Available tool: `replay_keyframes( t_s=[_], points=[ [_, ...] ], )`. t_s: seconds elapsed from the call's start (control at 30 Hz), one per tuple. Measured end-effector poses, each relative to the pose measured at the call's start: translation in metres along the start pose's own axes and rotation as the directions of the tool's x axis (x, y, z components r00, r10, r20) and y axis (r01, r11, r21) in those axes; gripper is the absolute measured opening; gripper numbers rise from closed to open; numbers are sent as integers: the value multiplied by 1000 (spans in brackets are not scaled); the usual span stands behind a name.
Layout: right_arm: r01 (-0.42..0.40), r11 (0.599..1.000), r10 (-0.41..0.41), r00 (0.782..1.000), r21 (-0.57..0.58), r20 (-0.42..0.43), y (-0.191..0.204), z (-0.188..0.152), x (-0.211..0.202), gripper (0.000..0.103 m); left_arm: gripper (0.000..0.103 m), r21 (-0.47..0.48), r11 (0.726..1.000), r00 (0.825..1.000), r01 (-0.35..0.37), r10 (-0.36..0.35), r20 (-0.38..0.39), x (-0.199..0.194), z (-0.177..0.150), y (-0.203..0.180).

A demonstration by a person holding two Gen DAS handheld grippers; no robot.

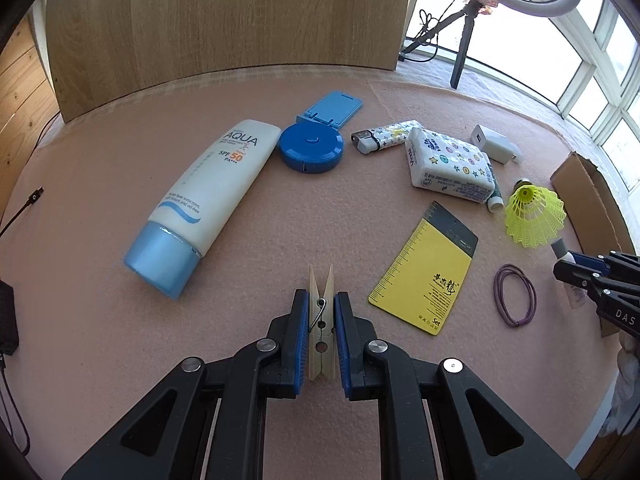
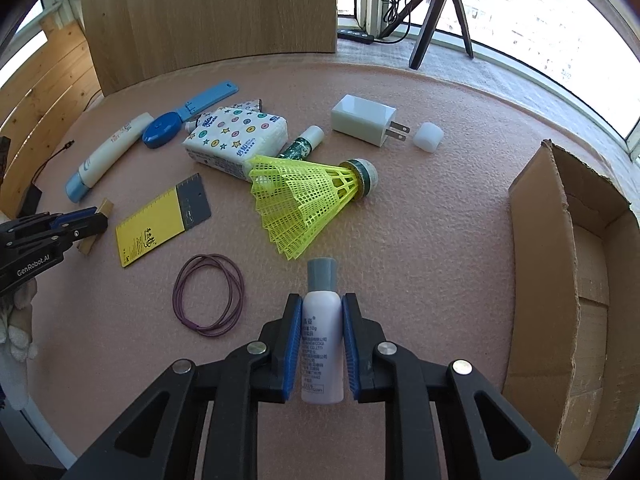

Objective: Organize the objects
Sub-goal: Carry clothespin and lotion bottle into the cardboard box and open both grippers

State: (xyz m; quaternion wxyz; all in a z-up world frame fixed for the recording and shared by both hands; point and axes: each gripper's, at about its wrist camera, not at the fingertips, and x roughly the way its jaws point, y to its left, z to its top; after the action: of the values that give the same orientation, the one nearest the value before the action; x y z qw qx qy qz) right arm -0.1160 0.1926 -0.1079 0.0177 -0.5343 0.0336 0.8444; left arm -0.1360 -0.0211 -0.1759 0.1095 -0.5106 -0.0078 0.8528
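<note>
My left gripper (image 1: 321, 300) is shut on a wooden clothespin (image 1: 322, 320), its blue pads pressing both sides; the pin's tips point away over the pink mat (image 1: 280, 220). My right gripper (image 2: 322, 304) is shut on a small pale lilac bottle (image 2: 322, 344) with a grey cap, held lengthwise between the pads. In the right wrist view the left gripper (image 2: 98, 218) shows at the left edge with the clothespin (image 2: 96, 228). In the left wrist view the right gripper (image 1: 564, 264) enters from the right with the bottle.
On the mat lie a sunscreen tube (image 1: 208, 196), blue tape measure (image 1: 311, 148), blue phone stand (image 1: 332, 108), lighter (image 1: 384, 136), tissue pack (image 1: 450, 166), white charger (image 2: 366, 124), yellow shuttlecock (image 2: 308, 204), yellow card (image 1: 428, 276) and purple hair ties (image 2: 208, 296). An open cardboard box (image 2: 560, 280) stands at the right.
</note>
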Motion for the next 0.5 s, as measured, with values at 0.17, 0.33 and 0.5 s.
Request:
replay_keyframes(
  t_s=[0.17, 0.33, 0.5],
  points=[
    [-9, 1000, 8, 999, 21, 36, -1, -3, -17, 18, 13, -12, 1000, 1000, -13, 13, 13, -15, -4, 3],
    [-18, 999, 15, 997, 43, 74, -6, -10, -40, 18, 13, -5, 1000, 999, -2, 2, 34, -39, -7, -7],
    [-10, 998, 2, 992, 62, 130, -17, -19, -73, 18, 13, 37, 999, 997, 35, -38, 64, -61, -1, -39]
  ],
)
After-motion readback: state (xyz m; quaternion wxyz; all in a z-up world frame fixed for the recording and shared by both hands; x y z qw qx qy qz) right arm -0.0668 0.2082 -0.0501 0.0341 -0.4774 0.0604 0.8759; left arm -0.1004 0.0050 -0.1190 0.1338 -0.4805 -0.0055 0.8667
